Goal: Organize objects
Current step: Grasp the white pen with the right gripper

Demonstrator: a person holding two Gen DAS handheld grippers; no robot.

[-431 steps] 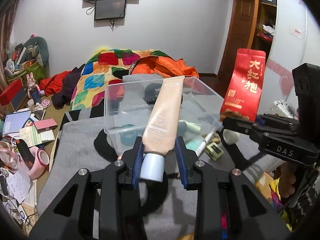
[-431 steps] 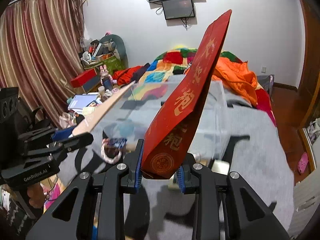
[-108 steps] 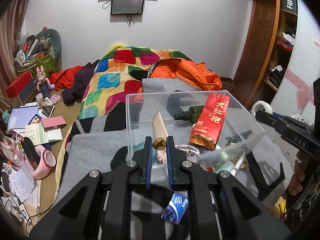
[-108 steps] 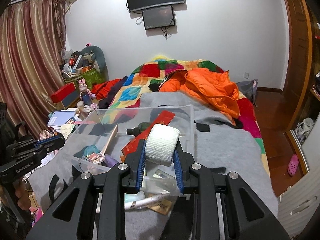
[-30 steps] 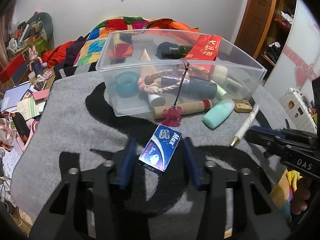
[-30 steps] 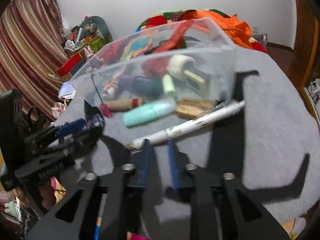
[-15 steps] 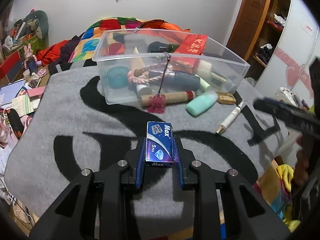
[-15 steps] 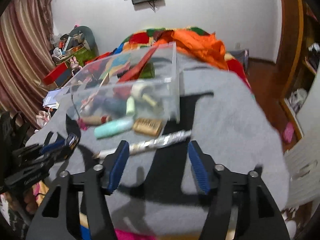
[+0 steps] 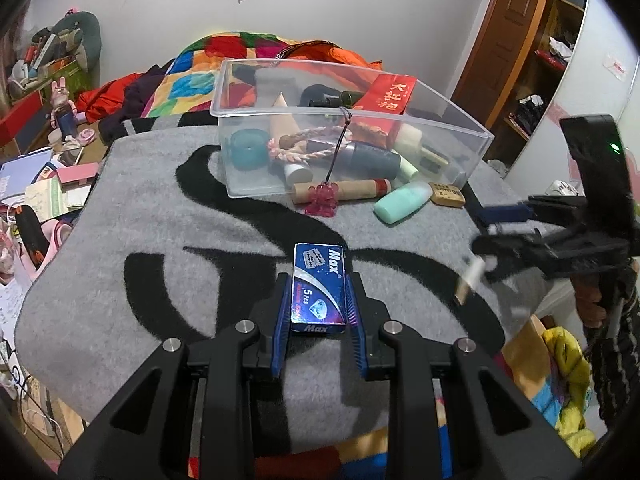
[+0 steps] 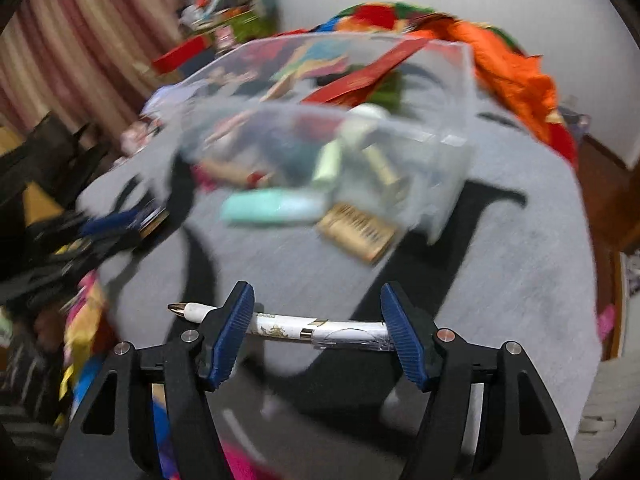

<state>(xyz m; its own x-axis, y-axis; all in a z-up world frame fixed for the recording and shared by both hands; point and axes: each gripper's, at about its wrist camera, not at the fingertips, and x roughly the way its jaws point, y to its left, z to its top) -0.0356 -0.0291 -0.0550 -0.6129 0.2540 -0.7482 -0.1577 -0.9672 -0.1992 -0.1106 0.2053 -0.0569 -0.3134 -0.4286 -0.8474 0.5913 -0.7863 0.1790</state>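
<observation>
Pick-up step: left tongs (image 9: 318, 308) clamped on the blue razor-blade box (image 9: 319, 288) above the grey blanket (image 9: 160, 216); right tongs (image 10: 318, 332), just opened, straddle the white pen (image 10: 288, 324) ungripped; next, close, then carry both to the clear bin (image 9: 460, 120).

Left claw (image 9: 319, 312) clamped, right claw (image 10: 318, 322) spread wide, both tilted downward

A blue razor-blade box (image 9: 319, 287) stands gripped on end; a white pen (image 10: 312, 327) lies crosswise on grey blanket.
</observation>
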